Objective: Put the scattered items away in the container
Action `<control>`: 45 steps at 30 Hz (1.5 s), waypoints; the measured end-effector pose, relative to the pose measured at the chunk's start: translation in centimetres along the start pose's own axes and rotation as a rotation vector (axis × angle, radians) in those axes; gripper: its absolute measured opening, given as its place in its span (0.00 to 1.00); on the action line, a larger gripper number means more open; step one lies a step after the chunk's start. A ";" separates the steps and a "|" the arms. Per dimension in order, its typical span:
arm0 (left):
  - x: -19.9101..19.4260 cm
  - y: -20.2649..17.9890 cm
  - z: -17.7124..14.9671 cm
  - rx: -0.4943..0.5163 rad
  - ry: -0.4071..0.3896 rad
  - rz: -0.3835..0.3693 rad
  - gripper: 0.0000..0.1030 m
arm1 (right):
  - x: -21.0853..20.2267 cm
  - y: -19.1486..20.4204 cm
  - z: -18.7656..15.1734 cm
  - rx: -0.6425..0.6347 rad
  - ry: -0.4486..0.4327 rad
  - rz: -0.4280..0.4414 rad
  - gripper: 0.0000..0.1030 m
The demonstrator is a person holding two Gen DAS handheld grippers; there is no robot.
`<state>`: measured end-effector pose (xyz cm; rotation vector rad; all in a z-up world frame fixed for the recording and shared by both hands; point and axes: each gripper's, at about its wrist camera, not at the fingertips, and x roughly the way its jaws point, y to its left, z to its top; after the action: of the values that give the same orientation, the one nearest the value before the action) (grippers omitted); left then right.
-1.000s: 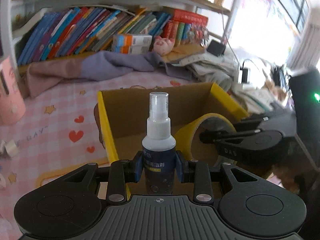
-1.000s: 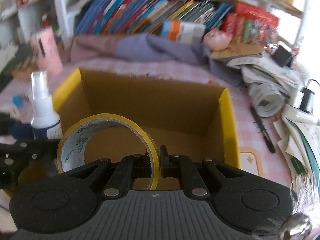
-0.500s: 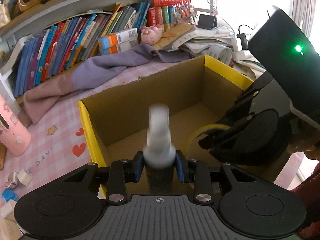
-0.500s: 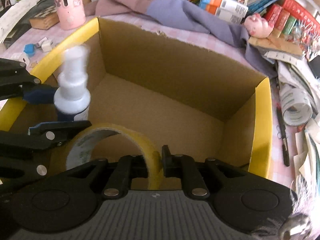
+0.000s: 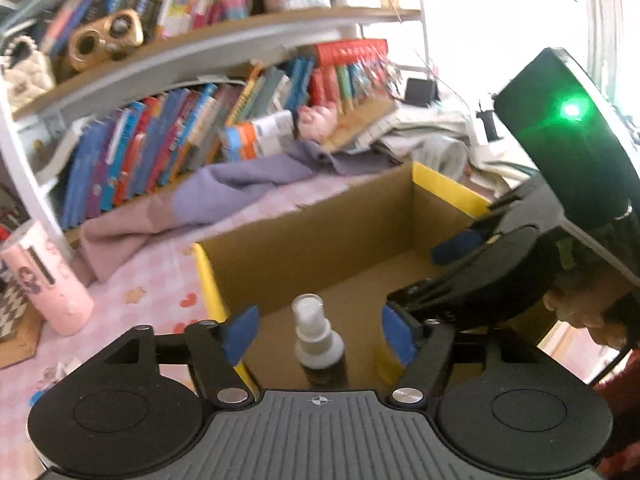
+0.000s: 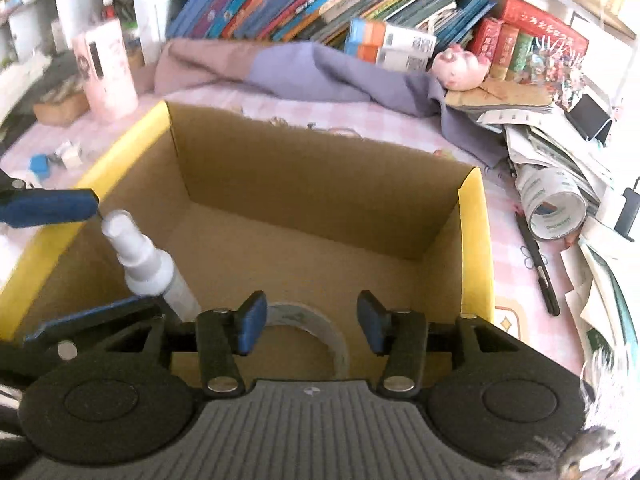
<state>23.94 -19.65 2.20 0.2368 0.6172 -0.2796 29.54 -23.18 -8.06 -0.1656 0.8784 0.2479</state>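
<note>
Two items already sit inside the yellow-edged cardboard box (image 6: 472, 240): at its left, the white-capped spray bottle (image 6: 148, 264) between the left gripper's (image 5: 318, 332) opening jaws; right of it, the yellowish tape roll (image 6: 312, 324) beneath the right gripper's (image 6: 312, 320) opening jaws. Clutter outside the box remains.

Both wrist views look steeply down, close, into one cardboard box (image 5: 320, 240).
</note>
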 end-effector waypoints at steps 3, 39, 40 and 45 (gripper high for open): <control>-1.1 0.5 -0.2 -0.027 -0.035 0.026 0.75 | -1.1 0.1 -0.3 0.026 -0.053 0.003 0.61; -13.0 7.8 -8.9 -0.142 -0.137 0.032 0.87 | -10.8 12.2 -5.7 0.161 -0.336 -0.205 0.69; -13.3 7.9 -9.2 -0.142 -0.135 0.030 0.87 | -10.9 12.7 -5.9 0.162 -0.334 -0.206 0.69; -14.7 8.7 -10.7 -0.144 -0.116 0.028 0.87 | -11.4 14.9 -7.4 0.169 -0.311 -0.202 0.70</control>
<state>9.56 -5.59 3.64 0.0901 0.5162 -0.2198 12.92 -12.39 -4.42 -0.0552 0.5652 0.0081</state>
